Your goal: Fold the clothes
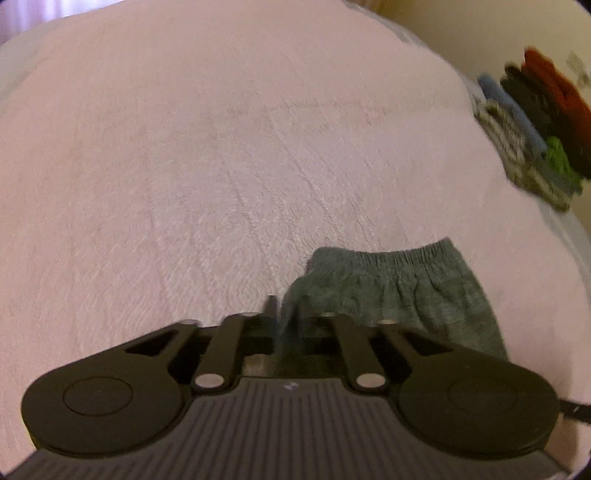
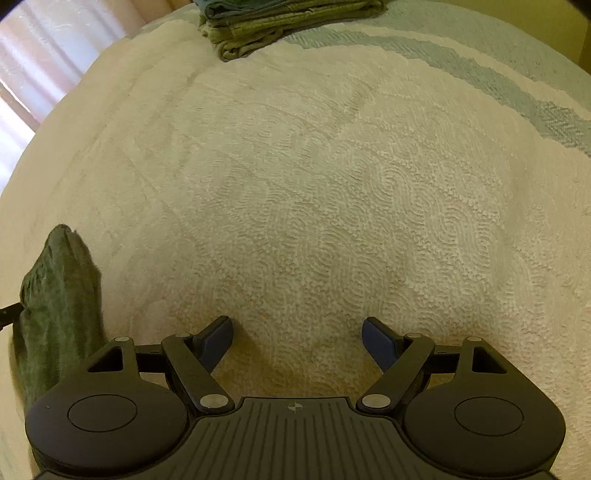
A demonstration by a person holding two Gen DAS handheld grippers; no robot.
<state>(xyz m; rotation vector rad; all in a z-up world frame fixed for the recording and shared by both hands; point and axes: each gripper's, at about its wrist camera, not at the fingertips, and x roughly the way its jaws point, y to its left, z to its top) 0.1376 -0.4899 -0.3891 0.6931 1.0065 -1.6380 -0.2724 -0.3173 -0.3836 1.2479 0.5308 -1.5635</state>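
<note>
While the green shorts (image 1: pixel 399 291) lay on the bed (image 1: pixel 221 147), their gathered elastic waistband faced away from the left wrist camera and the cloth ran down toward the near edge of that view. One edge of the shorts rose into the left tool (image 1: pixel 286 317), whose fingers stood drawn together with the fabric pinched between them (the picture was blurred just there, so the exact grip point could not be read). In the right wrist view the same shorts (image 2: pixel 59 295) showed as a dark green, wrinkled fold at the far left, beside the housing of the right tool (image 2: pixel 297 339). That tool had its two blue-padded fingers (image 2: pixel 218 339) spread wide apart, with only bare cover between them, and it touched no garment. The bed was spread with a pale, textured cover, with a light blue-green band (image 2: pixel 498 74) toward the far right. A folded stack (image 2: pixel 280 22) of green and blue cloth sat at the far end of the bed in the right view. A blurred pile (image 1: pixel 535 122) of red, black, blue and green clothes lay at the right edge in the left view, well apart from the shorts.
</note>
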